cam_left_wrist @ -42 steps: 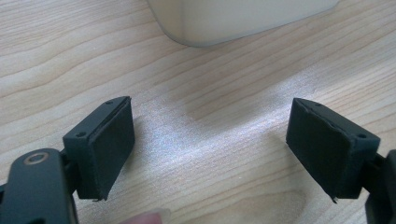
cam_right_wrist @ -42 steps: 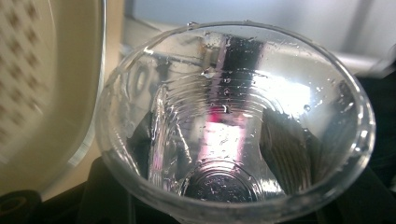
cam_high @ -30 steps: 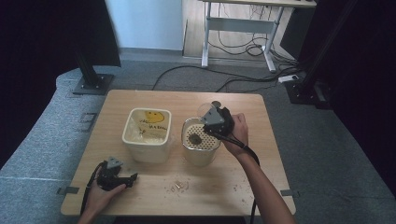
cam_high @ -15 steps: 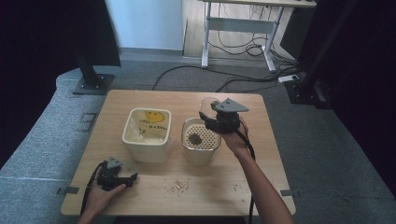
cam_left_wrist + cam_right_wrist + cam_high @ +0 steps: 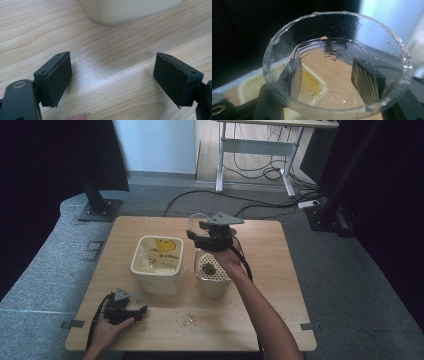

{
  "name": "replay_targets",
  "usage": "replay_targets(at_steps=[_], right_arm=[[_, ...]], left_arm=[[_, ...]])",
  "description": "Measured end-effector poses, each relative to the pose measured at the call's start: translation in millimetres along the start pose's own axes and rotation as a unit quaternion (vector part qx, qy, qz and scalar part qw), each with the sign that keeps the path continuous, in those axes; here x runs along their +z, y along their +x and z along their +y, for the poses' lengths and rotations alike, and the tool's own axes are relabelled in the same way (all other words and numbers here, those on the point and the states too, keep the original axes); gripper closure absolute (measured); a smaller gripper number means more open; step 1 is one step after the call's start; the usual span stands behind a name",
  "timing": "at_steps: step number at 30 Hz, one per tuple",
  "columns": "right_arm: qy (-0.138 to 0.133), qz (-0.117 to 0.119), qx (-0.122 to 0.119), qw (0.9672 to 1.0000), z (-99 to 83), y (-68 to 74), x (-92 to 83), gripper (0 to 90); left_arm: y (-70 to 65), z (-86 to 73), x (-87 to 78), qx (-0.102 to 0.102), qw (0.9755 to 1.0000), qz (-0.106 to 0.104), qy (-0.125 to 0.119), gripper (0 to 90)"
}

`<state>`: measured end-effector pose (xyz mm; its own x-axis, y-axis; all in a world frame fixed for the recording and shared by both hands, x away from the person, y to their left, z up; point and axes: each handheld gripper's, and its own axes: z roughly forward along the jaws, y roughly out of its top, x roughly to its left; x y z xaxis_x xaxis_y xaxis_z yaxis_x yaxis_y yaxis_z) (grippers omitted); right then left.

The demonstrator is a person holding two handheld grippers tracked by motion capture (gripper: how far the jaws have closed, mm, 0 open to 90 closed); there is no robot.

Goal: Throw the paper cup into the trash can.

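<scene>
While the left gripper (image 5: 141,310) rests wide open on the table (image 5: 280,315), the right gripper (image 5: 194,234) clamps a clear plastic cup (image 5: 337,67), tipped sideways above the round container (image 5: 212,282).

Cream tub (image 5: 156,270) w/ yellow smiley; clear cup (image 5: 337,67); black claw pads (image 5: 56,77).

Black hand-held gripper (image 5: 131,312) (grey plate on top).
</scene>
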<state>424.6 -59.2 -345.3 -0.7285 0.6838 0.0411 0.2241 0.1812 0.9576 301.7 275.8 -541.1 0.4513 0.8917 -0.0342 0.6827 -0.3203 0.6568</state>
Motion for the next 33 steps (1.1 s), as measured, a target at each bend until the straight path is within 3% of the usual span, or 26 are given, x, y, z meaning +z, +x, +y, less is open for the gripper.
replay_targets(at_steps=[5,9,12,13,17,24,28,33], right_arm=[[0.029,0.047,0.010,0.9984,6.5,29.2,42.2,38.8],[0.064,0.055,0.013,0.9963,2.9,45.1,75.7,32.5],[0.091,0.058,0.027,0.9938,1.5,51.5,96.2,14.3],[0.114,0.062,0.030,0.9910,2.0,53.3,104.4,12.0],[0.143,0.054,0.014,0.9881,3.3,58.2,114.5,9.0],[0.100,0.046,0.018,0.9937,7.7,48.1,82.5,12.5],[0.076,0.033,0.019,0.9964,1.3,32.7,47.7,14.3],[0.053,0.014,0.015,0.9984,-20.7,10.3,-1.8,18.9]], left_arm=[[1.1,-0.4,-0.5,0.001,1.0000,-0.004,-0.001,15.2],[1.5,-0.4,-0.6,0.001,1.0000,-0.007,0.000,15.2],[1.8,-0.5,-0.7,0.002,1.0000,-0.007,0.000,15.2],[1.8,-0.5,-0.7,0.002,1.0000,-0.007,0.000,15.2],[1.8,-0.6,-0.7,0.004,1.0000,-0.007,0.000,15.2],[1.6,-0.6,-0.6,0.006,1.0000,-0.006,0.000,15.2],[1.4,-0.6,-0.5,0.006,1.0000,-0.006,0.000,15.2],[1.6,-0.1,0.2,0.007,1.0000,-0.003,0.000,15.1]])
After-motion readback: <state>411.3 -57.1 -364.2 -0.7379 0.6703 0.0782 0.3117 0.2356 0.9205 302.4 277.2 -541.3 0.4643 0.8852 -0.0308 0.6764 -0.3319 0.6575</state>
